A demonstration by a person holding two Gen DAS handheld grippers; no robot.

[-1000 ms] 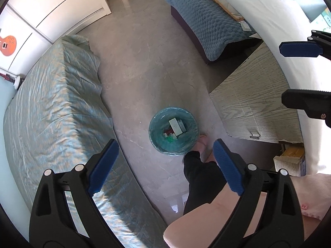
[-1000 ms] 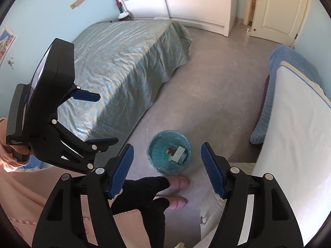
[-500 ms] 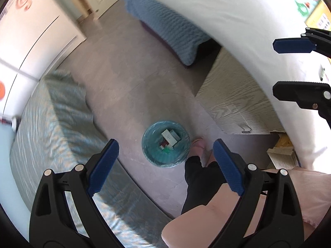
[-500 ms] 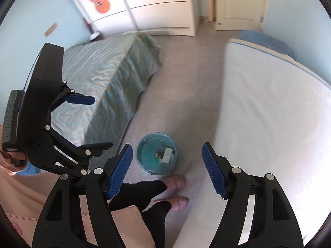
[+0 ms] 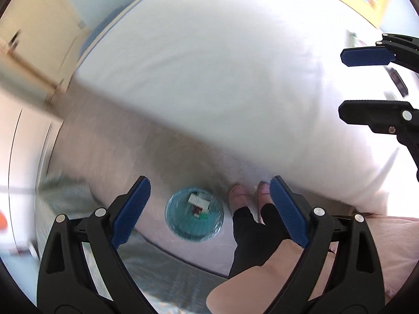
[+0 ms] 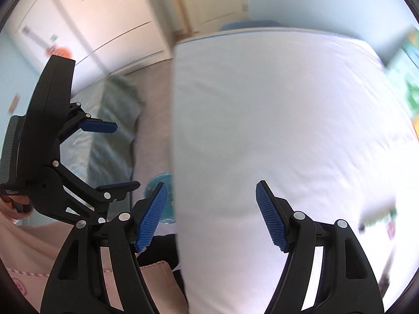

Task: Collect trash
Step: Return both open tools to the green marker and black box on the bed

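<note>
A round teal bin [image 5: 194, 213] stands on the grey floor [image 5: 110, 141], holding a white box [image 5: 199, 201] and small red and green scraps. It sits beside the person's feet [image 5: 239, 192], between a white mattress [image 5: 222, 78] and a bed with a grey-green cover [image 6: 110, 130]. White wardrobe doors [image 6: 86, 21] line the far wall. Both views are blurred. The left claw [image 5: 209, 213] is spread wide and holds nothing; the right claw [image 6: 211, 216] is likewise wide apart and empty, above the mattress.
</note>
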